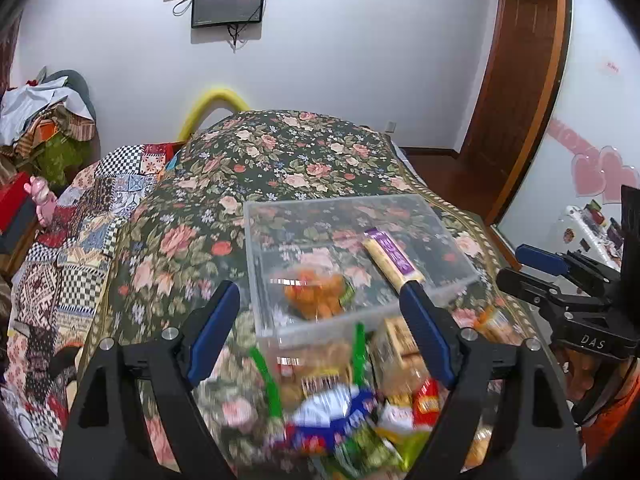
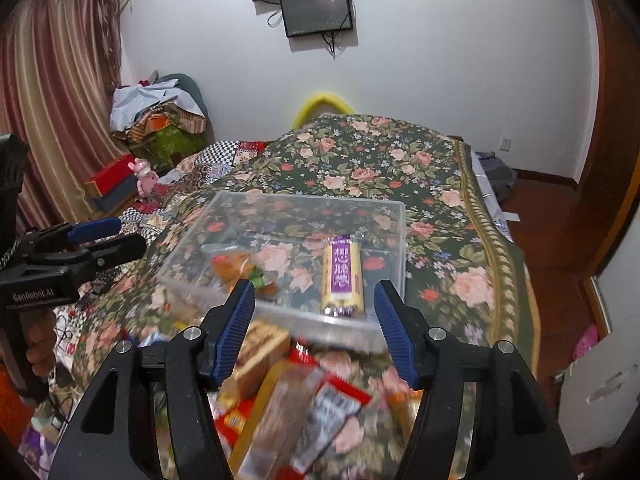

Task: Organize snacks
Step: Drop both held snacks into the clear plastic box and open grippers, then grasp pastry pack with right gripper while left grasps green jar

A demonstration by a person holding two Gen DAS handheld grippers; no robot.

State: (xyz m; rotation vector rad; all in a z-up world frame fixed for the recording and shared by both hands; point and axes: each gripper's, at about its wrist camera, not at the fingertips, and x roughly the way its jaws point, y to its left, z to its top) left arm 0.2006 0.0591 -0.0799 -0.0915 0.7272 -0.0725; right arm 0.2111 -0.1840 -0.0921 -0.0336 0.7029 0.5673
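Observation:
A clear plastic box (image 1: 256, 240) (image 2: 304, 198) sits on the floral bedspread (image 1: 280, 152). Inside it lie a purple-and-yellow snack pack (image 1: 390, 254) (image 2: 344, 276) on the right and an orange snack packet (image 1: 316, 292) (image 2: 236, 266) on the left. A blurred pile of mixed snack packets (image 1: 340, 408) (image 2: 296, 400) lies in front of the box, under both grippers. My left gripper (image 1: 318, 288) hovers above the box's near edge, open, with nothing between its fingers. My right gripper (image 2: 315, 284) is also open and holds nothing, above the pile and the box's near wall.
A patchwork quilt (image 1: 80, 220) covers the bed's left side, with a pink toy (image 2: 144, 176) and heaped clothes (image 2: 160, 120) beyond. Two screens (image 2: 316, 12) hang on the far wall. A wooden door (image 1: 516, 80) and floor lie to the right.

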